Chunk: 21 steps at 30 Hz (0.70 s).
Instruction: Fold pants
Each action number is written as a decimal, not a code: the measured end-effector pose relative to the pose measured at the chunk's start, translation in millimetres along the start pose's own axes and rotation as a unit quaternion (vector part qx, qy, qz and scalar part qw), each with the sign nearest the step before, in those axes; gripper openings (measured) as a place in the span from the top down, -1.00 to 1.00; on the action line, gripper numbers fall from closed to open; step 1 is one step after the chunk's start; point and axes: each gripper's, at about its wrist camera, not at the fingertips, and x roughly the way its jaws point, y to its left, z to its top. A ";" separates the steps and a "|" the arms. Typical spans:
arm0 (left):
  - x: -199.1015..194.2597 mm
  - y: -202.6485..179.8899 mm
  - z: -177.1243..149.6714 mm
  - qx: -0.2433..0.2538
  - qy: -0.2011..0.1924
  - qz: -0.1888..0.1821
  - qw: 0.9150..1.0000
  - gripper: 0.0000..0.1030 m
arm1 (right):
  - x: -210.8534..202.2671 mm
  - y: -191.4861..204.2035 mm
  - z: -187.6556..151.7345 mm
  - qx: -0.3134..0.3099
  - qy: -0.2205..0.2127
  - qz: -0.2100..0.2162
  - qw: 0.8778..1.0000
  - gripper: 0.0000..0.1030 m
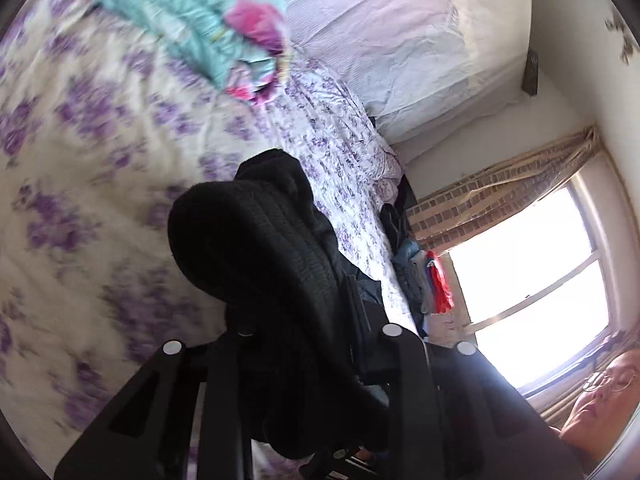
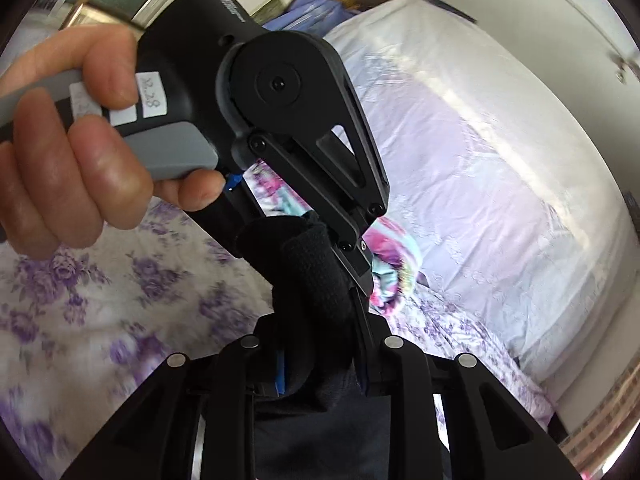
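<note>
A bed (image 1: 80, 128) with a white sheet printed in purple flowers fills the left wrist view from nine to twelve o'clock. A pale lilac cover (image 1: 384, 40) lies at one o'clock against a white wall (image 1: 568, 40). At four o'clock a bright window (image 1: 532, 264) glares with daylight, a checked curtain (image 1: 492, 188) bunched above it, and clothes (image 1: 424, 280) piled at the bed's edge.

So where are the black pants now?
The black pants are off the floral bed, pinched between the left tool and right tool, in both views' centre.

Floral bed (image 1: 92, 184), apparently rumpled quilt (image 1: 192, 12)
</note>
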 end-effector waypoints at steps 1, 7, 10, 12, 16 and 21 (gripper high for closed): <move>5.6 -18.2 -1.3 0.017 -0.004 0.021 1.000 0.55 | -4.0 -8.0 -3.4 0.012 -0.004 -0.003 1.000 0.52; 46.2 -95.7 2.4 0.075 0.006 0.045 0.996 0.55 | -21.9 -71.2 -23.3 0.112 -0.029 -0.036 0.993 0.52; 82.2 -131.8 3.3 0.097 0.030 0.035 0.994 0.55 | -33.3 -112.4 -46.7 0.171 -0.027 -0.055 0.983 0.52; 107.5 -149.7 1.4 0.107 0.048 0.032 0.993 0.55 | -43.5 -136.1 -66.8 0.214 -0.016 -0.065 0.974 0.52; 184.6 -187.2 -17.4 0.145 0.106 0.042 0.983 0.55 | -63.7 -179.9 -115.6 0.294 0.015 -0.081 0.952 0.51; 272.2 -205.6 -46.3 0.159 0.176 0.077 0.968 0.55 | -68.1 -211.7 -187.6 0.374 0.065 -0.090 0.921 0.51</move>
